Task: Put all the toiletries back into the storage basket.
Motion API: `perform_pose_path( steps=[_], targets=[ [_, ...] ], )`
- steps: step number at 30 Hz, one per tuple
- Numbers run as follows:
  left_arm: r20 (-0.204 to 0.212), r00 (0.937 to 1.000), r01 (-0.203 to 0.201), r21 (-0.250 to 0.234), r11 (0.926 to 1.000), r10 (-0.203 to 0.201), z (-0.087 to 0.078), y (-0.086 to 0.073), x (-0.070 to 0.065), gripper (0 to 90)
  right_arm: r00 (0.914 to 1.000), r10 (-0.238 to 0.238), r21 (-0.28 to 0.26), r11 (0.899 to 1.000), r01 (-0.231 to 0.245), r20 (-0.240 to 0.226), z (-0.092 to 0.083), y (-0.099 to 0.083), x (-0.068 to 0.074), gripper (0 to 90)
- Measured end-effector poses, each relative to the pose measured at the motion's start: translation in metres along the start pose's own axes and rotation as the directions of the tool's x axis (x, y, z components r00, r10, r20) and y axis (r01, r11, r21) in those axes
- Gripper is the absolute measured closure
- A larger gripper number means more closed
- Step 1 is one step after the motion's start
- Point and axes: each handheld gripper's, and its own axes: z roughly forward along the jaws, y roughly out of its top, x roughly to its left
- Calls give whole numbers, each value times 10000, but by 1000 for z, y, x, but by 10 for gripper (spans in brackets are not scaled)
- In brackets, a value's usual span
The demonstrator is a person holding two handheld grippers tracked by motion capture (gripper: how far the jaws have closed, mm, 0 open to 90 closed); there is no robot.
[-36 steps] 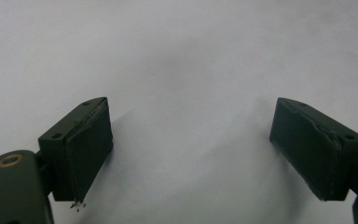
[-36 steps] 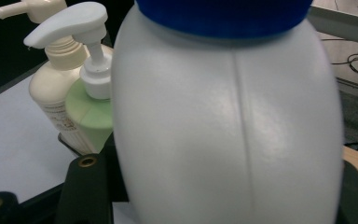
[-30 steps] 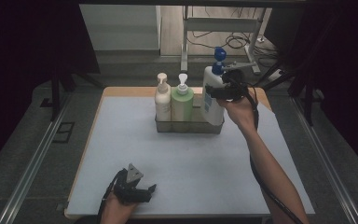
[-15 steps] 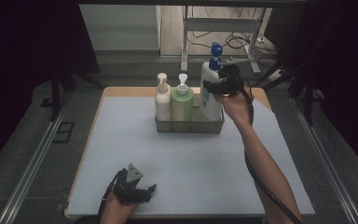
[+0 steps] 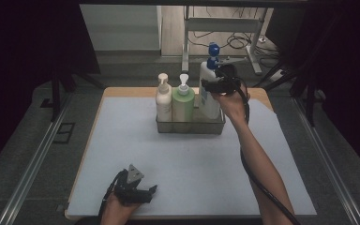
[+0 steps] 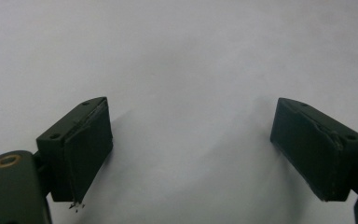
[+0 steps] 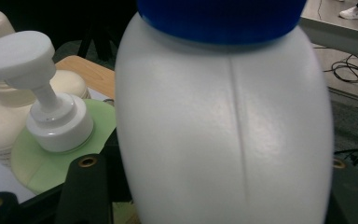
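White pump bottle with blue cap between the right jaws, at the right end of the metal basket.

The right gripper (image 5: pixel 215 86) clasped the white bottle (image 7: pixel 223 135) on both flanks, jaws half apart. The left gripper (image 5: pixel 138 192) rested on the table (image 5: pixel 187 164), released and empty.

The white bottle (image 7: pixel 223 135) with the blue cap (image 5: pixel 213 49) looks like smooth plastic with a soft satin sheen and a fine moulded seam down its side, as do the green pump bottle (image 5: pixel 183 104) and the cream bottle (image 5: pixel 163 99) to its left. They stand in a metal tray (image 5: pixel 191 127) with a dull grey shine, on a matt, pale mat (image 5: pixel 187 159) over a wooden tabletop (image 5: pixel 136 92). The left gripper (image 6: pixel 191 154) has matt black pads (image 6: pixel 91 144), scuffed at the edges.
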Motion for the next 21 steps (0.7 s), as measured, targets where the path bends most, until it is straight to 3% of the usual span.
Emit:
perform_pose_path(
  steps=[21],
  targets=[
    [-7, 10000, -20, 62, 10000, 20, 0, 0, 0, 125, 9999, -126, 79, 9999, 126, 13, 19, -18, 2, 401]
  ],
)
